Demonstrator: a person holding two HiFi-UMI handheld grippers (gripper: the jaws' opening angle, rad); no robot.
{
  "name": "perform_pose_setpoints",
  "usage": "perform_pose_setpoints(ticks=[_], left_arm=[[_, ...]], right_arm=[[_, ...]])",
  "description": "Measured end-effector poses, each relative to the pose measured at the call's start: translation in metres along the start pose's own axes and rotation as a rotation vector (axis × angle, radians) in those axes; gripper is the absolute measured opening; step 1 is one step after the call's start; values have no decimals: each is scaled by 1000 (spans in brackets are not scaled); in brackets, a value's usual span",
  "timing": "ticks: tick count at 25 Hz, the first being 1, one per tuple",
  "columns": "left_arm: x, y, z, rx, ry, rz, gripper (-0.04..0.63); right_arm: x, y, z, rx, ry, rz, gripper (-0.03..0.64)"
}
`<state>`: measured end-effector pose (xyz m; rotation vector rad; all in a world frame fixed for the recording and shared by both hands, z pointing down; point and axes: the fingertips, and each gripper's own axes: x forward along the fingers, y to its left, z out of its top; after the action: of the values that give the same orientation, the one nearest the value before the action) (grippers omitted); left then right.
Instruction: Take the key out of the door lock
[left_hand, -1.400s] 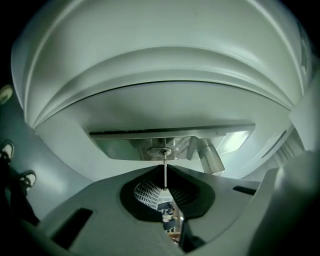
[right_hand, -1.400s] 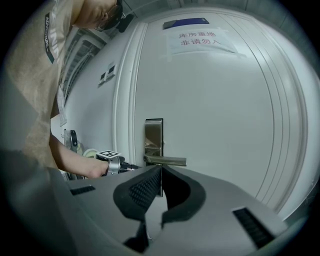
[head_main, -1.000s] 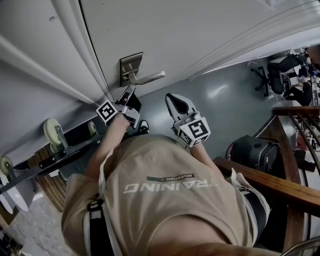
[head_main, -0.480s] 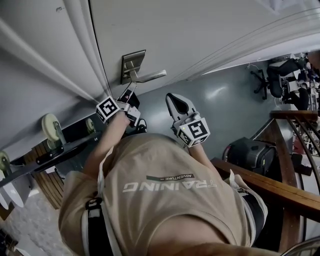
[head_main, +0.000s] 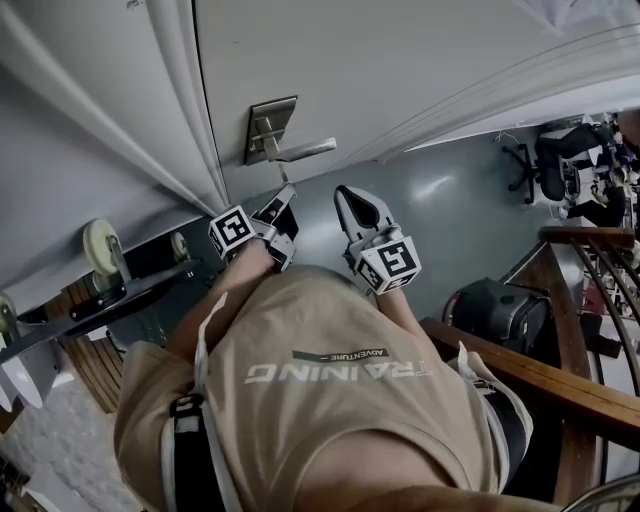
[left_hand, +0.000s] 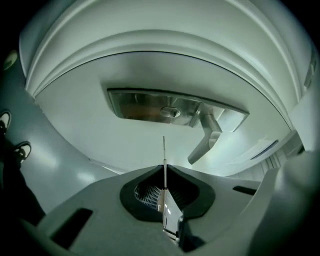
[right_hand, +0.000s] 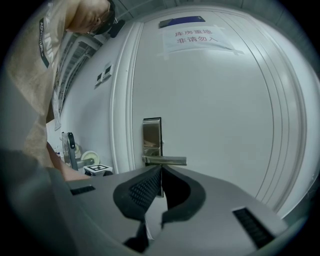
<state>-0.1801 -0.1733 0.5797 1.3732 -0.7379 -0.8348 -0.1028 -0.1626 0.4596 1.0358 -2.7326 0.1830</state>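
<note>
As the left tool (head_main: 284, 198) grips the key (left_hand: 164, 152), the lock (left_hand: 169, 112) stands apart.

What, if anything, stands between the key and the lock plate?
Nothing visible. The left claw holds the key clear of the lock plate, with bare door behind the gap; the handle sits to one side.

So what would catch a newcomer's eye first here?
Probably the thin silver key, seen edge-on, pinched in the left gripper just short of the brushed-metal lock plate and its lever handle on the white door. Beside it the right gripper hangs shut and empty.
</note>
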Motion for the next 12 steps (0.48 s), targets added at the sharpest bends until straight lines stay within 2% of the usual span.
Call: perform_pose_setpoints(ticks=[2,5,9,12], left_arm=[[-1,0,1,-4,-4,-14,22],[-5,-7,12,47,-7,-8,23],[-8,-13,8,112,22,-11,23],[-13,-13,5,112,17,-20,23]], right_arm=[[-1,2,1,1,-3,4,15],[-5,6,-2,0,3,6,15],[-11,10,-11,11,16,-5,15],[-12,15,-13,10,27,1,15]])
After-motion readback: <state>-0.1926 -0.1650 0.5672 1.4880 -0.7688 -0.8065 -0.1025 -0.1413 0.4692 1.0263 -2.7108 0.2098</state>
